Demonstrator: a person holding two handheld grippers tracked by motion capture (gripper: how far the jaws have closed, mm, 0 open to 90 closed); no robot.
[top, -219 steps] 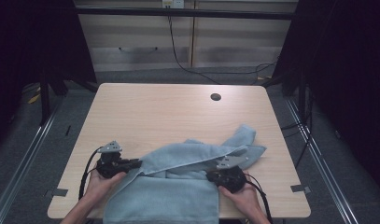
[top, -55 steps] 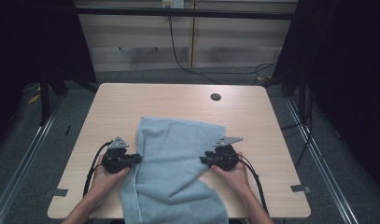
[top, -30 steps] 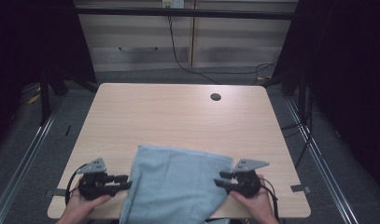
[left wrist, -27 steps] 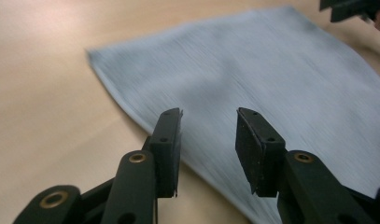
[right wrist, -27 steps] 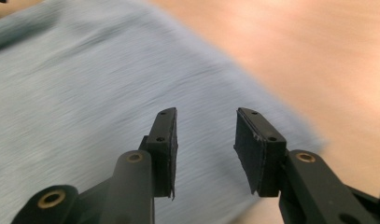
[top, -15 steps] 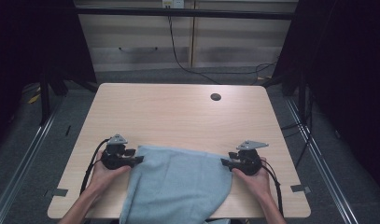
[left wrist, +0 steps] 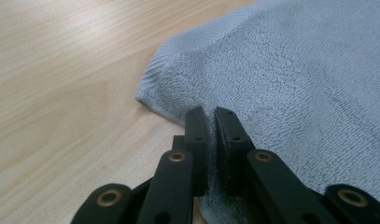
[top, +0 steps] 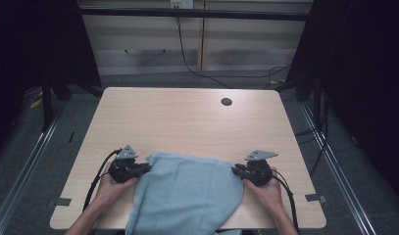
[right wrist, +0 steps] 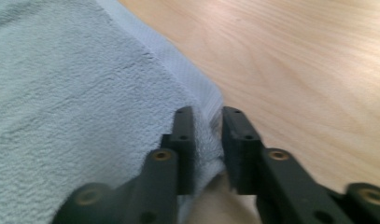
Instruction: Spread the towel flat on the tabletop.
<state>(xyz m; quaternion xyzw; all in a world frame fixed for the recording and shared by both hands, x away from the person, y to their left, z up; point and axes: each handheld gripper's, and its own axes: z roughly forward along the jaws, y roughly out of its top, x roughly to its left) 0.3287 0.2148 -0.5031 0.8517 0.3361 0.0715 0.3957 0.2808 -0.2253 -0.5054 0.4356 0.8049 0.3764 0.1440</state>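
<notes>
Towel point(top: 187, 193), drawn nearer, between grippers

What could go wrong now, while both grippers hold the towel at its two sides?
The left gripper and right gripper pinch only thin edges of the towel, so either edge may slip out. The towel's near part hangs over the table edge and its weight may drag it off.

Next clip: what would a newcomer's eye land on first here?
The pale blue towel, spread over the near middle of the wooden table and hanging off its front edge. Next, the left gripper and right gripper, each pinching one of the towel's side edges, jaws having just closed on the cloth.
</notes>
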